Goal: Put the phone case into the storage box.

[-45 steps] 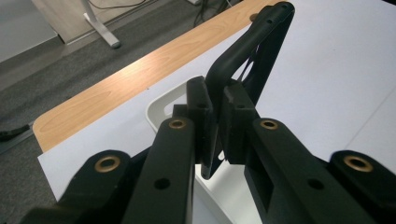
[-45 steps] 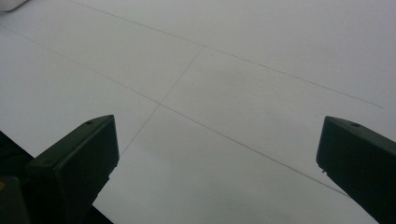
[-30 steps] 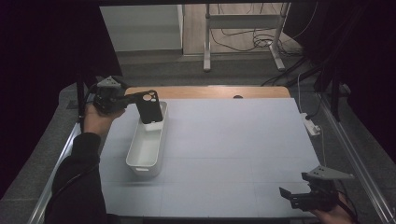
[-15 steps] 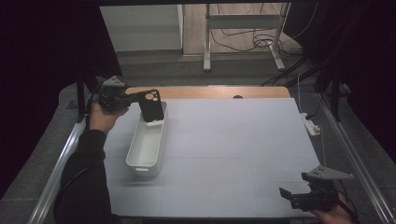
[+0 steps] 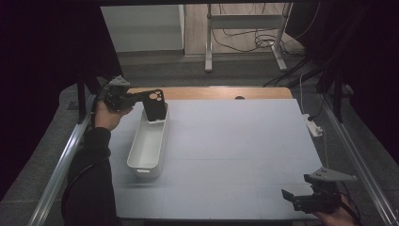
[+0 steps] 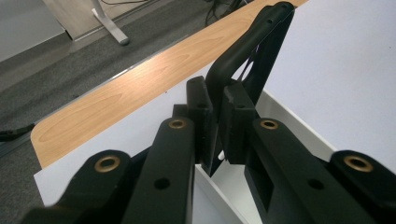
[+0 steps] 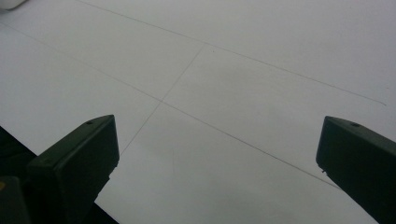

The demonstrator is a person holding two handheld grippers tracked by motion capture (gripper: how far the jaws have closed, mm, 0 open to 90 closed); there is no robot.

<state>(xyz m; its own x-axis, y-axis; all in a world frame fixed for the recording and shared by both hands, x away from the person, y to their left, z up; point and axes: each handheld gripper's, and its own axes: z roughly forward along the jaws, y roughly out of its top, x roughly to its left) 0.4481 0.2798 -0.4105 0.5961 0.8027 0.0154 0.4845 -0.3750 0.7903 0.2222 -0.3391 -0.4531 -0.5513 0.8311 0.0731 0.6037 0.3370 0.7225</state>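
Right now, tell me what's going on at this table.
A person works with two handheld tongs. The left tongs are clamped on the edge of a black plastic phone case, holding it upright over the far end of a long white plastic tray on the pale table mat. The right tongs rest open at the near right corner, holding nothing.

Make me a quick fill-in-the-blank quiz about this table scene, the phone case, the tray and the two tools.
1. The left tool is shut on a black ____.
2. The case hangs over the far end of the white ____.
3. The right tool has its jaws ____ above the bare table.

Missing words: phone case; tray; open.
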